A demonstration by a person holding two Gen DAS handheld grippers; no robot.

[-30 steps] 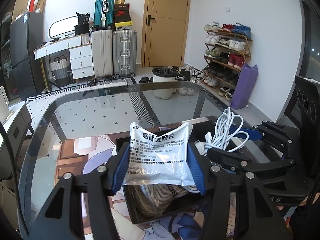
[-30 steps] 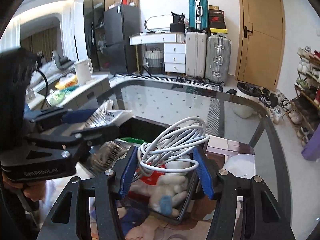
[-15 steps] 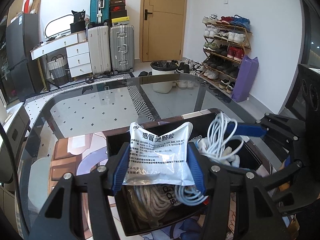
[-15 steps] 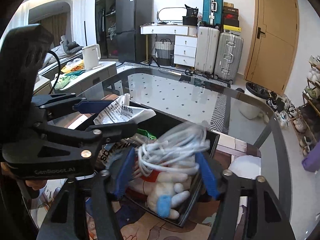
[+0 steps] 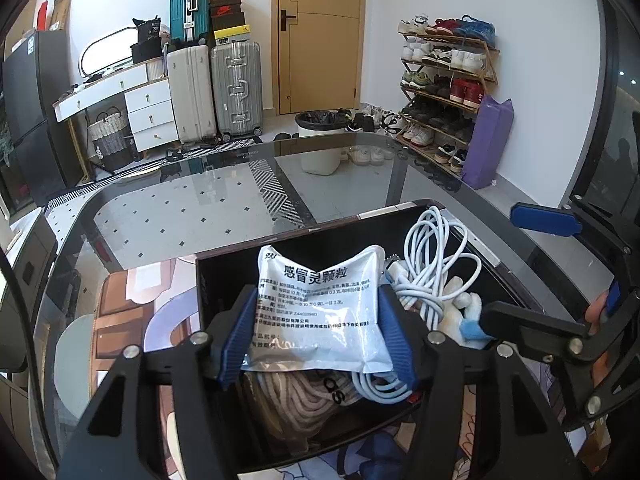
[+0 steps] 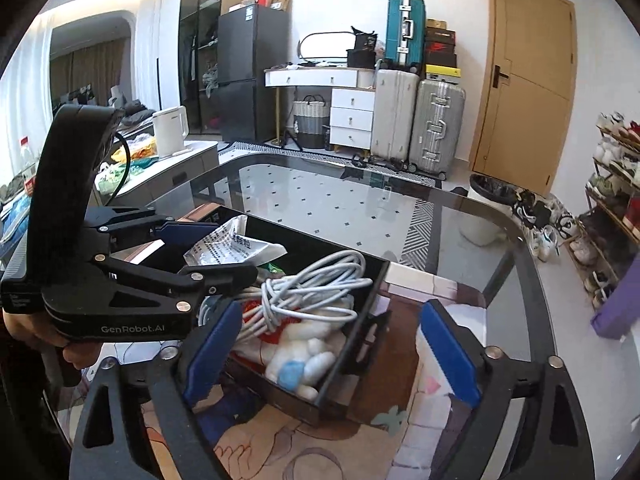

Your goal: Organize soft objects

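A black bin [image 5: 224,268] [image 6: 360,320] stands on the glass table. My left gripper [image 5: 316,332] is shut on a white medicine pouch [image 5: 320,308] and holds it over the bin; the pouch also shows in the right wrist view [image 6: 232,246]. A coil of white cable [image 5: 432,264] [image 6: 316,288] lies in the bin on a white plush toy [image 6: 300,356]. A beige rope bundle [image 5: 296,396] lies under the pouch. My right gripper [image 6: 332,356] is open and empty, just above the bin's near corner.
The glass table [image 5: 192,216] stretches beyond the bin, over a patterned mat [image 6: 400,432]. Suitcases [image 5: 216,88], a white drawer unit [image 5: 152,116], a wooden door [image 5: 320,36], a bin [image 5: 320,140] and a shoe rack [image 5: 444,88] stand at the back.
My right gripper has opened and let go of the white cable, which now lies in the bin. The right gripper has pulled back. The left gripper still holds the pouch.
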